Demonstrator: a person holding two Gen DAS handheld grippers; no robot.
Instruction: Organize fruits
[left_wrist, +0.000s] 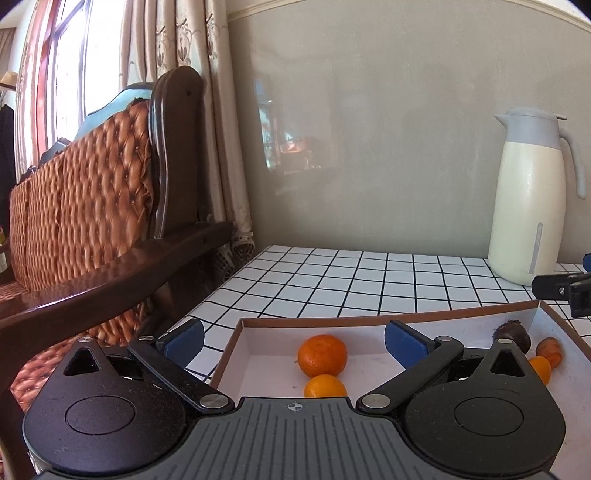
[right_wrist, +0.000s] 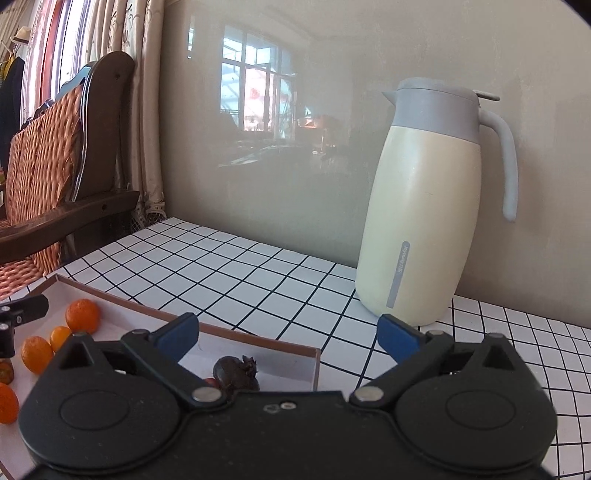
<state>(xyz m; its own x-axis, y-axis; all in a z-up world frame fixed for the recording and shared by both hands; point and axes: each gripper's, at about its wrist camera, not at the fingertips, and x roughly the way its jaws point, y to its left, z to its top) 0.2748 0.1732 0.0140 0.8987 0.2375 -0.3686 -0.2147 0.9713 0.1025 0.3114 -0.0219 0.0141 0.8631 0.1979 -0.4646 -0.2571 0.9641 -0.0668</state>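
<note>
The fruits lie loose in a shallow white cardboard tray (left_wrist: 258, 341) with a brown rim, set on the grid-patterned tabletop (left_wrist: 369, 280).

**Gripper state.** The left hand-held gripper (left_wrist: 293, 338) is spread wide and holds nothing; its blue pads frame the tray's left half at lower centre of the left wrist view. The right hand-held gripper (right_wrist: 288, 334) is likewise spread and empty, over the tray's right corner at lower centre of the right wrist view.

**Fruit positions.**
- A large mandarin (left_wrist: 322, 355) and a smaller orange fruit (left_wrist: 325, 386) touch each other between the left pads.
- A dark, wrinkled fruit (right_wrist: 236, 373) sits near the tray's right corner, partly hidden by the right gripper body.
- Further orange fruits (right_wrist: 36, 354) lie at lower left of the right wrist view.

**Handling, as judged.**
- The mandarins are probably light, with soft, yielding skin that bruises under hard pressure. Take hold across the widest part, pads on opposite sides, closing gently.
- Round fruit will likely roll when nudged; approach from above.
- The dark fruit looks shrivelled and possibly fragile; grip its body, not the spiky tip.

A cream thermal jug (right_wrist: 424, 206) stands well apart, upper right.
</note>
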